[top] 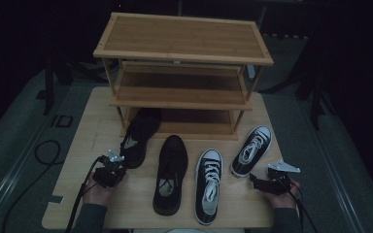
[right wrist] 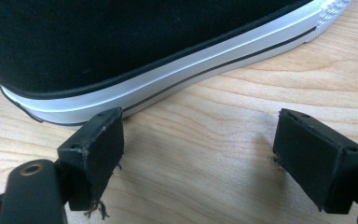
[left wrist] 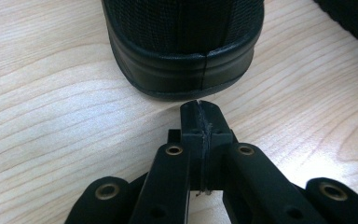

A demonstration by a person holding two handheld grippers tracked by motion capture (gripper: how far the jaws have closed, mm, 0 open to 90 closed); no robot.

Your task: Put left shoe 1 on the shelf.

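Four shoes lie on the wooden table [top: 77,204]: a black sneaker [top: 138,136] at the left, a second black sneaker [top: 171,172], and two black-and-white canvas sneakers [top: 209,187] [top: 253,148]. My left gripper [top: 120,164] sits just behind the left black sneaker's heel. In the left gripper view its jaws [left wrist: 200,114] are shut with nothing between them, their tip just short of the heel [left wrist: 186,60]. My right gripper [top: 253,179] rests low near the right canvas sneaker's heel. In the right gripper view it stands open [right wrist: 205,149] beside the white sole [right wrist: 158,84].
A three-shelf wooden shoe rack [top: 182,53] stands at the back of the table, its shelves bare; the left black sneaker's toe reaches under its lowest shelf. Dark floor and cables [top: 43,150] surround the table.
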